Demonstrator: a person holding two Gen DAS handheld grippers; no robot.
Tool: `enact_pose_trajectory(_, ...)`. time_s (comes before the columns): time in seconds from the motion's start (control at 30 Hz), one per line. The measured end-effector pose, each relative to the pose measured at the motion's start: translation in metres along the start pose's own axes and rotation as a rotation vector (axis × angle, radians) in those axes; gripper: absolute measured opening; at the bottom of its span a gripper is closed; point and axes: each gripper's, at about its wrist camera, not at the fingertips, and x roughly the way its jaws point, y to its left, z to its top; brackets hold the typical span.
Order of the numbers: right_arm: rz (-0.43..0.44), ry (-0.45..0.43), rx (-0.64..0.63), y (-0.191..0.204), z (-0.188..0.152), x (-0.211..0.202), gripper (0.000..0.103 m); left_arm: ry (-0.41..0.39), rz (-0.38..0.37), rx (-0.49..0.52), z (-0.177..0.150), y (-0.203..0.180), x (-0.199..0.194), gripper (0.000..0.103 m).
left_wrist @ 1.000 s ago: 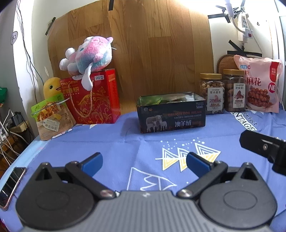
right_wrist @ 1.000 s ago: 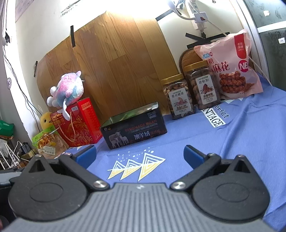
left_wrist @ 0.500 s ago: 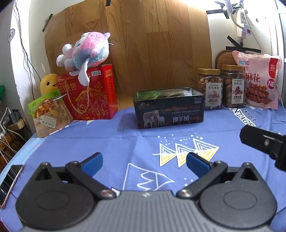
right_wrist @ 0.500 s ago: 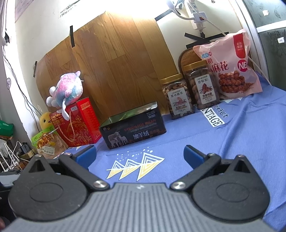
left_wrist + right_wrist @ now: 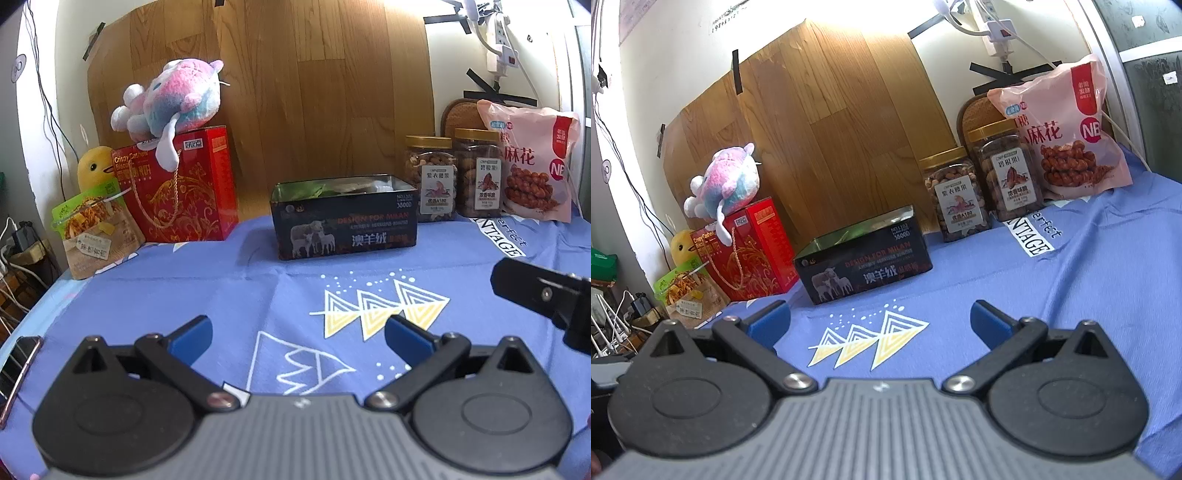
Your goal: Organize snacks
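- Left gripper [image 5: 297,334]: I see the jaws spread wide, nothing between the blue pads [image 5: 192,338], hanging over the blue tablecloth [image 5: 207,291], touching nothing.
- Right gripper [image 5: 879,319]: same here, wide apart and empty, above the yellow triangle print. Part of its black body shows at the right edge of the left view.
- Dark tin [image 5: 345,218]: lid off, sitting mid-table at the back, well ahead of both grippers. From the left view I make out something green and some pale wrappers inside; can't tell what they are, the rim hides most of it.
- Cashew jar [image 5: 430,179] and pecan jar [image 5: 478,173]: gold lids on, both full, side by side just right of the tin, touching or nearly.
- Pink bag [image 5: 532,162] of fried dough twists: upright against the wall, just right of the pecan jar, sealed as far as I can see.
- Red biscuit box [image 5: 177,192]: upright left of the tin, rope handle on front, pink-blue plush toy [image 5: 170,107] lying on top of it.
- Green snack pouch [image 5: 94,230]: leaning at the box's left front corner, yellow duck plush [image 5: 94,166] behind it.
- Phone [image 5: 18,365] at the table's far left edge.
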Motion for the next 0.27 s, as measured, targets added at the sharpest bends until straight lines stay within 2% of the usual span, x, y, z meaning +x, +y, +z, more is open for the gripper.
enact_pose_trajectory(0.27, -0.001, 0.000, -0.001, 0.0001, -0.0004, 0.0003, 0.103, 0.002, -0.030, -0.002, -0.0013, 0.0000, -0.0003, 0.103)
